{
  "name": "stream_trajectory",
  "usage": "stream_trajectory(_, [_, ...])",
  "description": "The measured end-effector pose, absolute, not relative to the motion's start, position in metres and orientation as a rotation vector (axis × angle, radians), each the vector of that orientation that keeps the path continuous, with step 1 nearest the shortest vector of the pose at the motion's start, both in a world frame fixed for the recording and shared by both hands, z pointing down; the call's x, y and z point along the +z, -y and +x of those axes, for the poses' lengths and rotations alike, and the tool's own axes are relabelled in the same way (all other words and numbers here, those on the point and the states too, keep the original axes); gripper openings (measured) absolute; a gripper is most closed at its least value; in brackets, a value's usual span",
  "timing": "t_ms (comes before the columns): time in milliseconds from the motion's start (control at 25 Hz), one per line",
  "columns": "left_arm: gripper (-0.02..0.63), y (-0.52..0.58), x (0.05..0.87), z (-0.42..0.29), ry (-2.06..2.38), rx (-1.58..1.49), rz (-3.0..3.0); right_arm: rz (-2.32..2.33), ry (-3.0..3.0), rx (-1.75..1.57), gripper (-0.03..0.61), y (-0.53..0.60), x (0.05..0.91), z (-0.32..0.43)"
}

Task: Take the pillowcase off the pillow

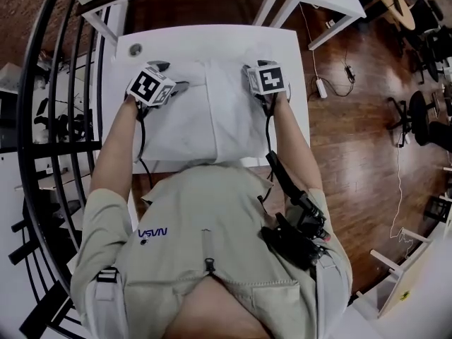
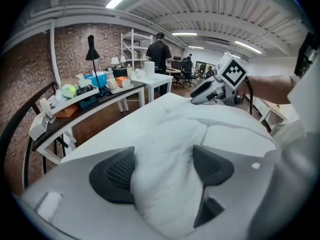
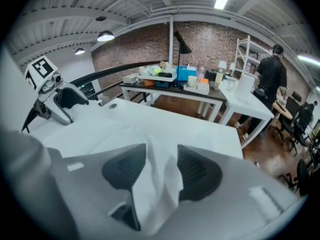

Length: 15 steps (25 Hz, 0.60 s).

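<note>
Pillow (image 1: 185,129) in its white pillowcase (image 1: 233,111) lies flat on the white table (image 1: 212,41), dead centre of the head view, right above your chest in the frame. You've got your left gripper (image 1: 181,87) down on its upper left edge and your right gripper (image 1: 248,73) on the upper right corner, so both sit at the top end of it.

In the left gripper view your jaws are spread wide, with a fat bulge of the white fabric filling the gap between the dark pads (image 2: 116,173). It looks loose, not pinched. The other gripper shows at the upper right there.

The right gripper view is much the same. The jaws are apart, a thinner standing fold of the fabric runs up between them, and a dark gap shows beside it at the lower left. Nothing is clamped on either side.
</note>
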State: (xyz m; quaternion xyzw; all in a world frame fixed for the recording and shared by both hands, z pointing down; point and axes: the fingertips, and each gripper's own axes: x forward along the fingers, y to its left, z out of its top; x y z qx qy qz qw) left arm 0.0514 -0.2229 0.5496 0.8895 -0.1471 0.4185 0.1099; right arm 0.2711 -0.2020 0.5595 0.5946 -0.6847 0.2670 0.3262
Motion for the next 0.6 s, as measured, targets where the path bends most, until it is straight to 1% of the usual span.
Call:
stream_trajectory(80, [0.329,0.217,0.558,0.049,0.405,1.273,2.588,1.536,1.786,0.742,0.196,0.201,0.571,0.268])
stream_trajectory(120, [0.270,0.213,0.560,0.049,0.394,1.282,2.591,1.531,1.789,0.756,0.195,0.199,0.574,0.266])
stream_trajectory(160, [0.215,0.209,0.561,0.049,0.379,1.279,2.605,1.529,1.796,0.765,0.180,0.198,0.576,0.263])
stream_trajectory(240, [0.123,0.204,0.557,0.049,0.370,1.253,2.647,1.538,1.806,0.768,0.103,0.195,0.574,0.262])
stream_trajectory(280, [0.092,0.202,0.552,0.048,0.378,1.233,2.669,1.549,1.808,0.762,0.040,0.193,0.572,0.262])
stream_trajectory(320, [0.069,0.201,0.545,0.047,0.392,1.207,2.688,1.562,1.808,0.752,0.008,0.192,0.568,0.264])
stream_trajectory(440, [0.040,0.198,0.520,0.042,0.457,1.074,2.724,1.633,1.809,0.698,0.006,0.188,0.549,0.270])
stream_trajectory(600, [0.032,0.194,0.483,0.025,0.550,0.867,2.745,1.805,1.801,0.594,0.005,0.188,0.508,0.288])
